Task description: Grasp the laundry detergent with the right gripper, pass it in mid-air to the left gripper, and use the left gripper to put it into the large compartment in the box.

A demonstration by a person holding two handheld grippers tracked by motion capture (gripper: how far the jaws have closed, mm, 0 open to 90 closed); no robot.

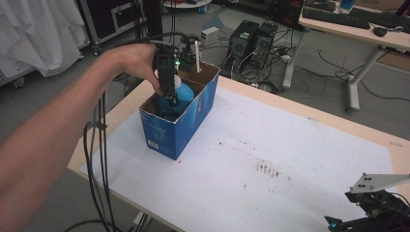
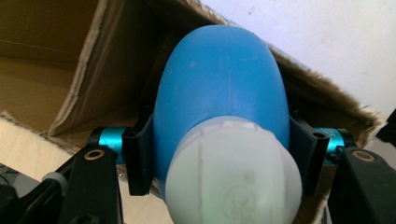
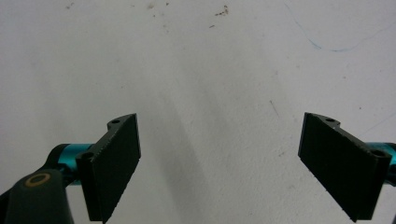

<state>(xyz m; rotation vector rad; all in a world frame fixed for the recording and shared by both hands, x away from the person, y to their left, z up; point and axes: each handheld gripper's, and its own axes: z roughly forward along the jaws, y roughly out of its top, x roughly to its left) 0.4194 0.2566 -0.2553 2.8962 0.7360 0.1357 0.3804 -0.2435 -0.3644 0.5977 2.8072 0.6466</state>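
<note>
1. Your left gripper (image 1: 168,96) is clamped on the blue bottle (image 2: 219,93), its pads pressing both sides just below the white cap (image 2: 233,172). The bottle hangs partly inside the open blue box (image 1: 167,128) at the table's far left corner.
2. Judging by this, the step is setting the bottle down in the box. Keep the grip firm; the body is smooth and rounded, so it could slip if you ease off too soon.
3. Lower straight down. In the left gripper view the cardboard walls sit close on both sides, so keep the bottle centred and clear of the flaps (image 2: 79,70).
4. What lies at the bottom of the box is too dark to tell; go gently until the bottle rests on something.
5. Release only once it is supported, then lift out vertically so the jaws don't catch the rim.
6. Your right gripper (image 3: 219,154) stands wide open and empty over the white table cover (image 1: 270,140), well apart from the box. Leave it there.
</note>
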